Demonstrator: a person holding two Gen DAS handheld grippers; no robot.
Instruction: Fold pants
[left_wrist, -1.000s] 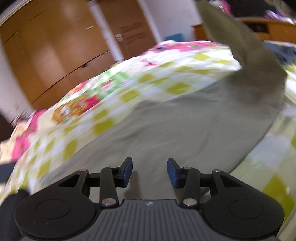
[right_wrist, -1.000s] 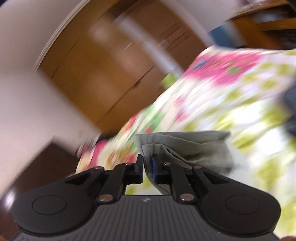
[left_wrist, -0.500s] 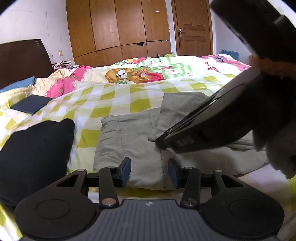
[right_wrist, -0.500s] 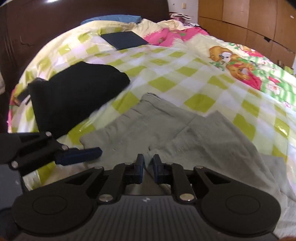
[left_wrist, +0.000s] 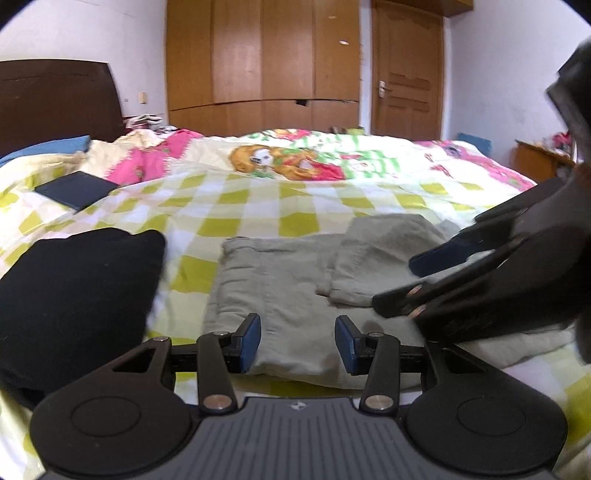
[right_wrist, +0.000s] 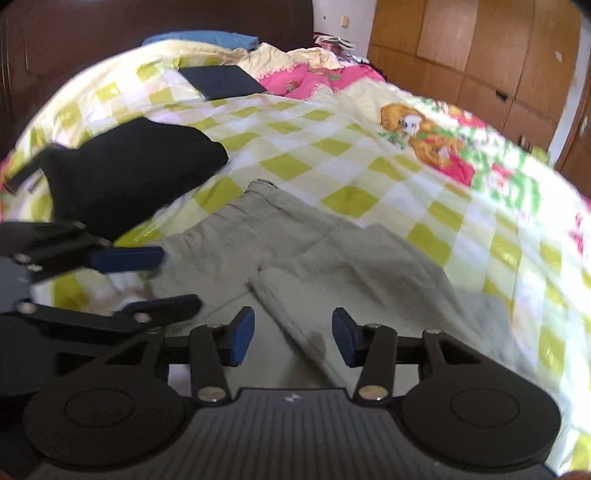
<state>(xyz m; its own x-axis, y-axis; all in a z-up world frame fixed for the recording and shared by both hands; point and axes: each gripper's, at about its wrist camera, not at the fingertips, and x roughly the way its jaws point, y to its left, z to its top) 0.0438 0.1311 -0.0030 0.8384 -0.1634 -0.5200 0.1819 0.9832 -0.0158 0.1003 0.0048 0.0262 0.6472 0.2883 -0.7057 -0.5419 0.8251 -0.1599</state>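
Grey-green pants (left_wrist: 280, 280) lie on the checked bedspread, with the leg end folded back over the waist part (left_wrist: 384, 258). They also show in the right wrist view (right_wrist: 332, 258). My left gripper (left_wrist: 297, 345) is open and empty just over the near edge of the pants. My right gripper (right_wrist: 293, 341) is open and empty above the folded leg. The right gripper's blue fingertips (left_wrist: 439, 258) show at the right of the left wrist view. The left gripper's fingertips (right_wrist: 129, 258) show at the left of the right wrist view.
A black garment (left_wrist: 74, 291) lies left of the pants. A dark flat book (left_wrist: 75, 190) lies near the dark headboard (left_wrist: 55, 99). Wooden wardrobes (left_wrist: 262, 62) and a door stand beyond the bed. The yellow-green checked bedspread (left_wrist: 258, 199) stretches behind the pants.
My right gripper swung the pant leg over and laid it on the waist part, then opened and let go. My left gripper stayed open near the front edge.
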